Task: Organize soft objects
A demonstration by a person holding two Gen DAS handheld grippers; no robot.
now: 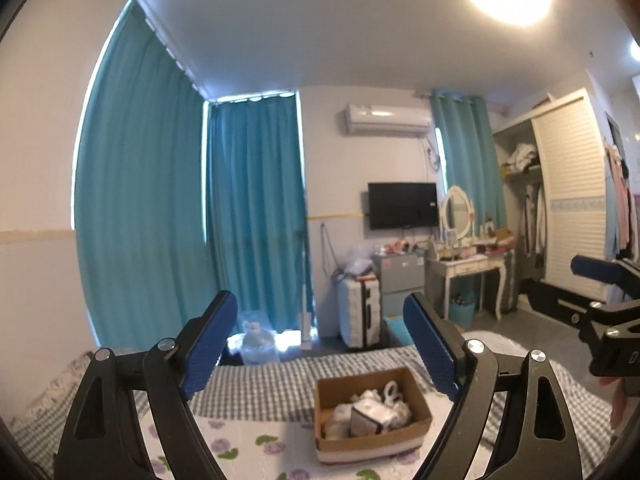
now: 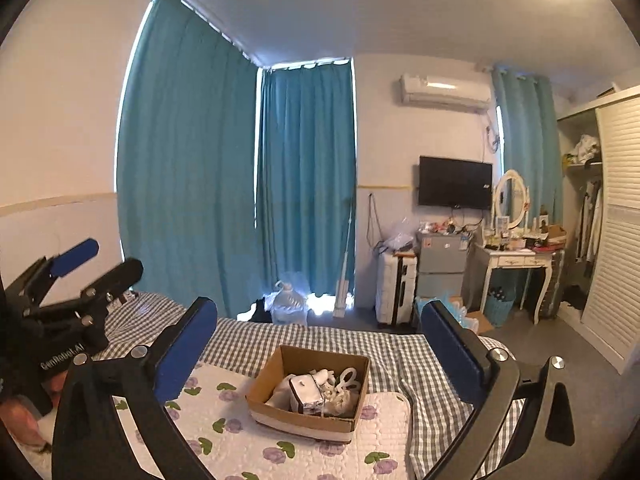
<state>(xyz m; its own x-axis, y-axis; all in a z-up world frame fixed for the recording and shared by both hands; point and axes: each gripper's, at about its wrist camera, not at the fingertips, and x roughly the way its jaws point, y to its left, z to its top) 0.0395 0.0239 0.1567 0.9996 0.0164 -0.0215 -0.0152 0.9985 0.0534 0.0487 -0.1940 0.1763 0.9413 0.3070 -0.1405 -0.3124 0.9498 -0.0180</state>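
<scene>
A cardboard box sits on the bed and holds several white soft items. In the right wrist view the box lies ahead between the fingers, with the white soft items inside. My left gripper is open and empty, raised above the bed in front of the box. My right gripper is open and empty too, also held above the bed. The left gripper shows at the left edge of the right wrist view, and the right gripper at the right edge of the left wrist view.
The bed has a grey checked sheet and a white quilted pad with purple flowers. Beyond the bed are teal curtains, a water jug, a white suitcase, a dressing table and a wardrobe.
</scene>
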